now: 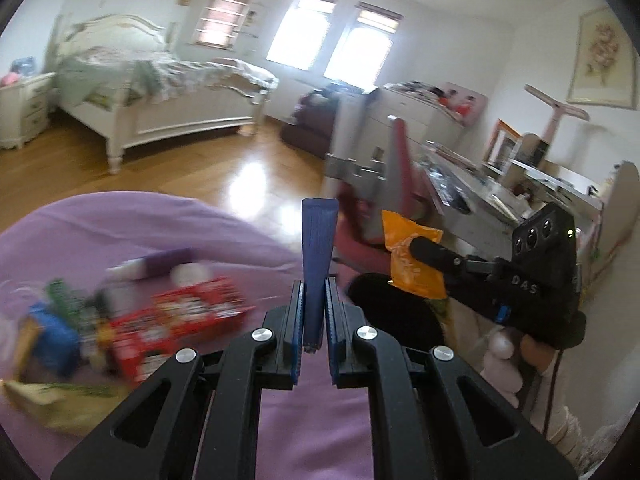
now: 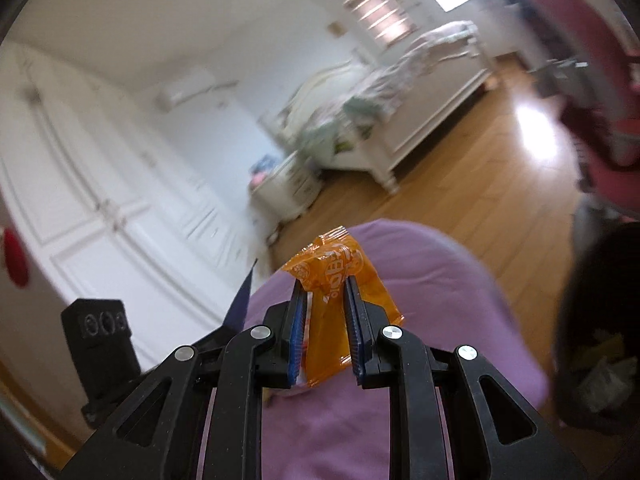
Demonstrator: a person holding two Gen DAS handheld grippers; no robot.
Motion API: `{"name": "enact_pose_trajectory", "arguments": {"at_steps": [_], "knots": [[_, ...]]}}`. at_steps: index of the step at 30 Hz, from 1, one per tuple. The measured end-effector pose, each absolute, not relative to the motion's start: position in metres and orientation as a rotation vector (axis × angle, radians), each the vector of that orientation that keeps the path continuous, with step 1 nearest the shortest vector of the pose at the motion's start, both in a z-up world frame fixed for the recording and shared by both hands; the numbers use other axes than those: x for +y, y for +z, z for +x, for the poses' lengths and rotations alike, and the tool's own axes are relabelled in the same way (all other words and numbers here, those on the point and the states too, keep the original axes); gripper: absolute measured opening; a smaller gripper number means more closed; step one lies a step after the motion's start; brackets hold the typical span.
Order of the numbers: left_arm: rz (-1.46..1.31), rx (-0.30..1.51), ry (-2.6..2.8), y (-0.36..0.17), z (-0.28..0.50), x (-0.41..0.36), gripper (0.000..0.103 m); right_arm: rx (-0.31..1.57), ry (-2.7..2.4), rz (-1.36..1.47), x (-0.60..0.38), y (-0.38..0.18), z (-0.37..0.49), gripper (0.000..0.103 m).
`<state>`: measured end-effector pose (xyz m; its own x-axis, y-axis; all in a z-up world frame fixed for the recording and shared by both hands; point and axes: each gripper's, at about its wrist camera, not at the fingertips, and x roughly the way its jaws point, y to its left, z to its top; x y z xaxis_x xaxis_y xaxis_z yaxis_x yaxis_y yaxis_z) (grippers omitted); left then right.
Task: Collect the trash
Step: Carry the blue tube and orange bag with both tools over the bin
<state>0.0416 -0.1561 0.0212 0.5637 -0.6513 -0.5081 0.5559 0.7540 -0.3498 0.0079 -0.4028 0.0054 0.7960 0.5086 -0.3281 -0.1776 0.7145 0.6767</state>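
Observation:
My left gripper (image 1: 315, 286) is shut on a flat dark blue wrapper (image 1: 317, 256) that sticks up between its pads. My right gripper (image 2: 325, 286) is shut on a crumpled orange snack packet (image 2: 332, 280); in the left wrist view the same orange packet (image 1: 412, 260) and the right gripper (image 1: 430, 250) show at the right. Both are held above a purple cloth surface (image 1: 120, 228). On that cloth at the left lies a blurred heap of trash: a red box (image 1: 188, 320), a blue packet (image 1: 56, 336), a purple-and-white tube (image 1: 156, 266).
A black bin bag (image 2: 596, 340) with scraps inside stands at the right. A pink chair (image 1: 396, 176) and a cluttered desk (image 1: 480, 192) lie beyond. A white bed (image 1: 160, 96), nightstand (image 1: 24, 108), wardrobe doors (image 2: 80, 200) and wooden floor (image 1: 224, 168) fill the room.

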Motion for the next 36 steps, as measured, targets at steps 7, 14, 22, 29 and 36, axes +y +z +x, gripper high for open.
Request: {"name": "enact_pose_trajectory", "arguments": {"at_steps": [7,14,22,29,36], "knots": [[-0.095,0.701,-0.848,0.013,0.05,-0.247,0.01,0.412,0.146,0.785,-0.513,-0.019,-0.039,0.02],[-0.011,0.746,-0.966,-0.008,0.046,-0.332,0.01,0.425,0.0,0.869,-0.583,-0.059,-0.056,0.02],[0.061,0.844,-1.009,-0.051,0.046,-0.39,0.01,0.468,-0.07,0.924,-0.6,-0.103,-0.062,0.02],[0.089,0.892,-0.975,-0.074,0.051,-0.413,0.014,0.494,-0.097,0.954,-0.609,-0.122,-0.059,0.02],[0.064,0.926,-0.917,-0.078,0.062,-0.418,0.08,0.493,-0.178,1.018,-0.619,-0.128,-0.075,0.068]]}}
